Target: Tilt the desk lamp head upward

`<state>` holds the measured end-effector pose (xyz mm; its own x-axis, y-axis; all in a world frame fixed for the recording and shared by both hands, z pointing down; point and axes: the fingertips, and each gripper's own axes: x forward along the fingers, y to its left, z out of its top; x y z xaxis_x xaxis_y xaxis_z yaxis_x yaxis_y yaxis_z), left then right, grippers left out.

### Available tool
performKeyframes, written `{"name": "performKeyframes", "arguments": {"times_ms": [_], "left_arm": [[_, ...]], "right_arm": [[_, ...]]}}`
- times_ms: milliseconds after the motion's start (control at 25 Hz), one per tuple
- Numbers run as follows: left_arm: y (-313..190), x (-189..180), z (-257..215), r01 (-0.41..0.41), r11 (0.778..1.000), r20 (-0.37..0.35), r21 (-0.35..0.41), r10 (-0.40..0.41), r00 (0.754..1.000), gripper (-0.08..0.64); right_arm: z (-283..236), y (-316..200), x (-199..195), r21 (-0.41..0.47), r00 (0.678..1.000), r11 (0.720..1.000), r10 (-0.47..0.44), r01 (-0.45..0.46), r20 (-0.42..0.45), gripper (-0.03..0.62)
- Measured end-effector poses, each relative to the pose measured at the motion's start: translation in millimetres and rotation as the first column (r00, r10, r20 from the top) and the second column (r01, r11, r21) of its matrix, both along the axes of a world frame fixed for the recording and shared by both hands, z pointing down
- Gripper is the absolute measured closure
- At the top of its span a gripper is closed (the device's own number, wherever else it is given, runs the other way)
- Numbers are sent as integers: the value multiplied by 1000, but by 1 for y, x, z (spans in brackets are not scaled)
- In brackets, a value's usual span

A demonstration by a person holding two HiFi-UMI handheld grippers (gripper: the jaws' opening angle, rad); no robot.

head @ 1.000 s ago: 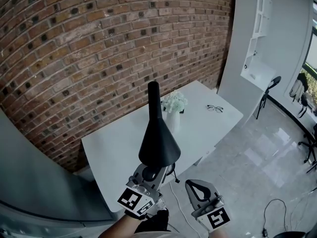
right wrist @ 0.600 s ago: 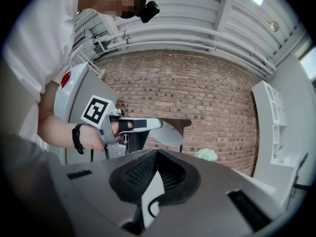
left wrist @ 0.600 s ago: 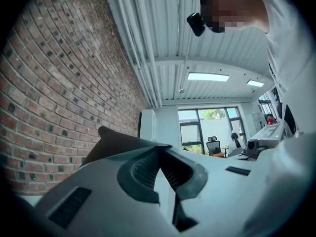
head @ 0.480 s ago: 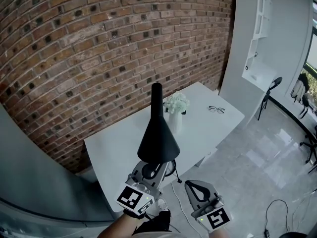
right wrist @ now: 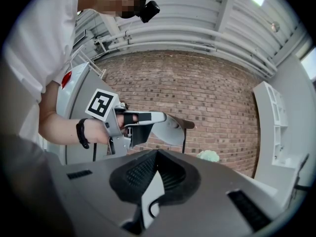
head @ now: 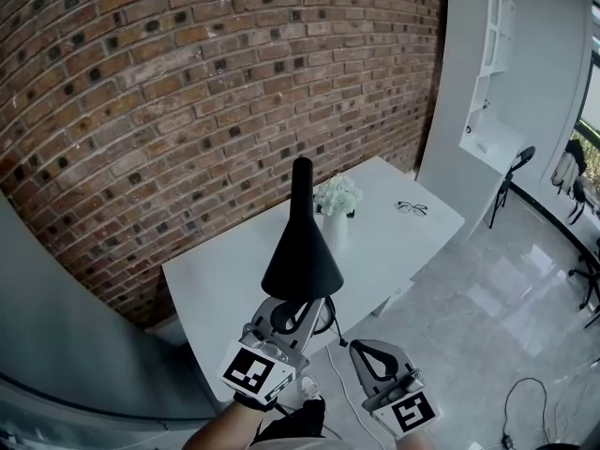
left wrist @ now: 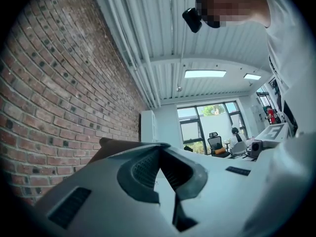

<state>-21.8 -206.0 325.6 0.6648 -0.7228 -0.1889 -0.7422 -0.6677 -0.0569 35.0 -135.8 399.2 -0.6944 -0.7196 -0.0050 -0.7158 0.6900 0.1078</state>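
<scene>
The desk lamp head (head: pixel 302 251) is a black cone seen from behind, narrow end pointing away and up over the white table (head: pixel 234 279). My left gripper (head: pixel 292 315) is shut, its tips tucked under the cone's wide rim. In the right gripper view the left gripper (right wrist: pixel 148 118) lies against the lamp head (right wrist: pixel 172 131), with the thin stem (right wrist: pixel 184 141) below. The left gripper view shows the left gripper (left wrist: pixel 160 149) with jaws together and the shade's edge (left wrist: pixel 111 144) just behind. My right gripper (head: pixel 366 350) hangs shut and empty at lower right, and the right gripper (right wrist: pixel 157 154) points at the lamp.
On the table stand a white vase of pale flowers (head: pixel 333 202) and a pair of glasses (head: pixel 410 208). A brick wall (head: pixel 187 111) backs the table. A cable (head: pixel 345 387) trails on the floor; a dark chair (head: pixel 511 169) and white shelves (head: pixel 487 64) stand to the right.
The lamp head and the left gripper under it have shifted slightly up and to the right. The right gripper has stayed where it was.
</scene>
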Motion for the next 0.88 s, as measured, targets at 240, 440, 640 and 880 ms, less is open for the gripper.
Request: {"name": "performKeyframes", "arguments": {"times_ms": [240,440,640,880], "left_arm": [[-2,-4,-8,13,1000,13,18,-13,1000,555],[-2,-6,-11,21,1000,19,18,-21,1000,555],[2,-7,-13,34,999,24,30,-34,999,555],[3,-23,-5,85,996,-45,15,-84,995,555]], "right_arm": [[-2,1,-6,9,1000,1000,-11,11,-1,577],[-4,4,-8,14,1000,1000,-16,16,-1,577],[-5,9,-9,17,1000,999,-27,27,-2,577],[-6,12,-10,21,999,999,-37,37,1,577]]}}
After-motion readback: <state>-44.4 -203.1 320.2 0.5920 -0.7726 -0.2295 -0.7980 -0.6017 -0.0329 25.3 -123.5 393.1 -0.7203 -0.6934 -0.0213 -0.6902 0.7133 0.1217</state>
